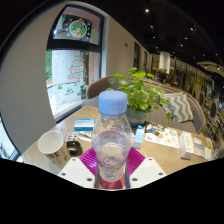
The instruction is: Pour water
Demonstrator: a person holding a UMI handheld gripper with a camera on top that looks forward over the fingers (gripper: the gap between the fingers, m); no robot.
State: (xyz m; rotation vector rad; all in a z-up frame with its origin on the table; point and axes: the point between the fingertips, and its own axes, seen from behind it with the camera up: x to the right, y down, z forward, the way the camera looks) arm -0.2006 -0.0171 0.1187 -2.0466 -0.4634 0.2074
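Observation:
A clear plastic water bottle [112,140] with a pale blue cap stands upright between my gripper's [112,168] two fingers, held above the wooden table [165,155]. Both pink pads [92,160] press against the bottle's lower body, so the gripper is shut on it. Water fills the bottle to roughly its shoulder. A white paper cup [53,148] with a dark inside stands on the table to the left of the fingers, apart from the bottle.
A leafy green potted plant [140,95] stands just beyond the bottle. Cards and booklets [84,125] lie about the table, with more papers [193,145] to the right. A window [68,75] is at the left, chairs beyond.

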